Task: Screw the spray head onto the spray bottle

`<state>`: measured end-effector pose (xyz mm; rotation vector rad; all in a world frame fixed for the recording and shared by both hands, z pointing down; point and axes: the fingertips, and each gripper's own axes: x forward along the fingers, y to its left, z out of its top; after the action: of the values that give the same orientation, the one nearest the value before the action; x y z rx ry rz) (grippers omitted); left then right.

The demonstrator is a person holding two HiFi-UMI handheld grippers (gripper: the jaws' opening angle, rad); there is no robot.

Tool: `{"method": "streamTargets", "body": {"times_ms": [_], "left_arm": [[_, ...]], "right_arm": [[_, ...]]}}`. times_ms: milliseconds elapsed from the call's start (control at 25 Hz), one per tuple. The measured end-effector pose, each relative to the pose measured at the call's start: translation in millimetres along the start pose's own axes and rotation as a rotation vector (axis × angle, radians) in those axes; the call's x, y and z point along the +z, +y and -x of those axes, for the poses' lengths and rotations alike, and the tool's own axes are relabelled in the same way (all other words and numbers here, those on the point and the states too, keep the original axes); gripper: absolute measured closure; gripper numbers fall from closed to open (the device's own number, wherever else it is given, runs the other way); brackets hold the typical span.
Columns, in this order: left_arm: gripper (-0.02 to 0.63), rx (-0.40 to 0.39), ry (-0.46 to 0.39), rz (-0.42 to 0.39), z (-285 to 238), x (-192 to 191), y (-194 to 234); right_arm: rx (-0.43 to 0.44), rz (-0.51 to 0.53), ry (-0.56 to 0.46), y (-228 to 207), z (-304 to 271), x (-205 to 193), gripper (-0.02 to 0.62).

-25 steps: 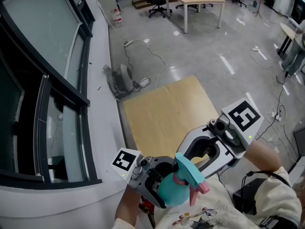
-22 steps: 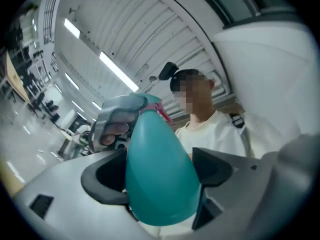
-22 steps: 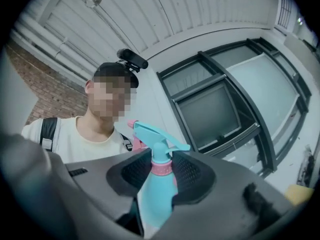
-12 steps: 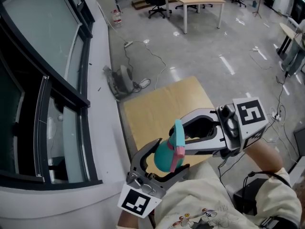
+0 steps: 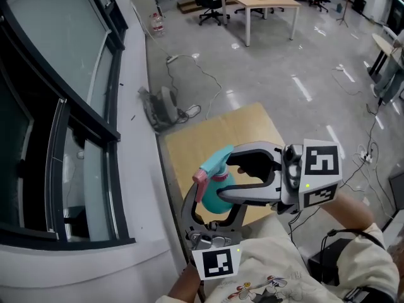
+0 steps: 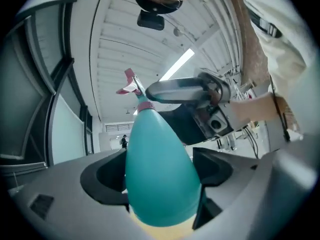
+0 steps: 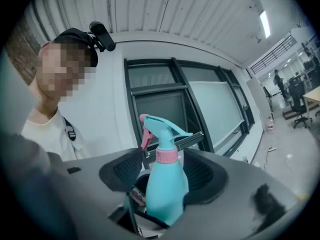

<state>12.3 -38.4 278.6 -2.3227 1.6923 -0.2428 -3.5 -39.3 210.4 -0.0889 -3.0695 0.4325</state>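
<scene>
Head view shows the teal spray bottle held in the air. The pale wooden surface lies below it and the dark-framed window stands off to its left. The left gripper comes up from the lower edge of the picture, its marker cube nearest the person. Its two jaws reach up on either side of the bottle's body.

In the left gripper view those jaws are clenched on the wide lower part of the bottle, with a pad pressing on each flank. The body narrows away from the camera toward the neck.

The spray head sits on top of the bottle. A pink collar rings the neck just beneath it, and a pink trigger hangs under the nozzle. How tightly the head is seated cannot be told.

The right gripper reaches in from the right of the bottle, its marker cube out by the person's wrist. One jaw passes above the bottle's upper part and the other below it. Its jaws have just been opening. In the right gripper view the bottle stands between them, with a sliver of space showing beside the pad on the trigger side, so this grip is released.
</scene>
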Motion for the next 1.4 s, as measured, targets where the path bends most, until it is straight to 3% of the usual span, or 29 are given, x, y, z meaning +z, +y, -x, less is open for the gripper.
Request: {"method": "streamTargets", "body": {"times_ms": [80,200,360,600,680,800,880,1000,1080,1200,1280,1400], "left_arm": [[0.196,-0.081,-0.017,0.065,1.8,-1.5,-3.2],[0.196,-0.250,-0.063,0.224,11.8,-2.1,-11.5],[0.196,-0.526,-0.141,0.240,33.2,11.5,-30.1],[0.196,-0.933,-0.220,0.409,70.8,44.1,-46.6],[0.196,-1.012,-0.241,0.430,76.8,54.5,-52.7],[0.196,-1.069,-0.233,0.415,78.7,55.7,-65.0],[0.196,-1.073,-0.222,0.422,76.9,51.2,-67.9],[0.196,-0.999,-0.214,0.425,67.1,48.2,-62.4],[0.196,-0.862,-0.183,0.341,53.7,40.4,-56.3],[0.196,-0.583,-0.089,0.138,31.2,15.4,-45.7],[0.196,-0.487,-0.065,0.131,23.3,7.0,-41.3],[0.196,-0.416,-0.046,0.182,17.4,2.4,-37.5]], "right_arm": [[0.051,0.011,0.016,2.7,6.1,-3.0,0.339],[0.157,0.024,0.006,8.7,17.1,-0.7,0.334],[0.368,0.047,-0.004,38.5,25.2,8.7,0.336],[0.685,0.051,-0.031,77.9,38.1,16.7,0.337],[0.759,0.029,-0.052,85.9,42.6,21.0,0.337],[0.800,0.026,-0.054,91.5,43.8,18.7,0.357],[0.800,0.031,-0.054,92.5,41.8,16.3,0.457],[0.731,0.038,-0.053,83.8,37.7,16.8,0.460],[0.644,0.050,-0.040,72.5,33.4,14.9,0.462],[0.488,0.087,-0.011,54.2,21.8,7.5,0.463],[0.411,0.098,-0.015,46.4,14.2,6.2,0.465],[0.329,0.147,-0.023,43.3,5.3,6.7,0.465]]}}
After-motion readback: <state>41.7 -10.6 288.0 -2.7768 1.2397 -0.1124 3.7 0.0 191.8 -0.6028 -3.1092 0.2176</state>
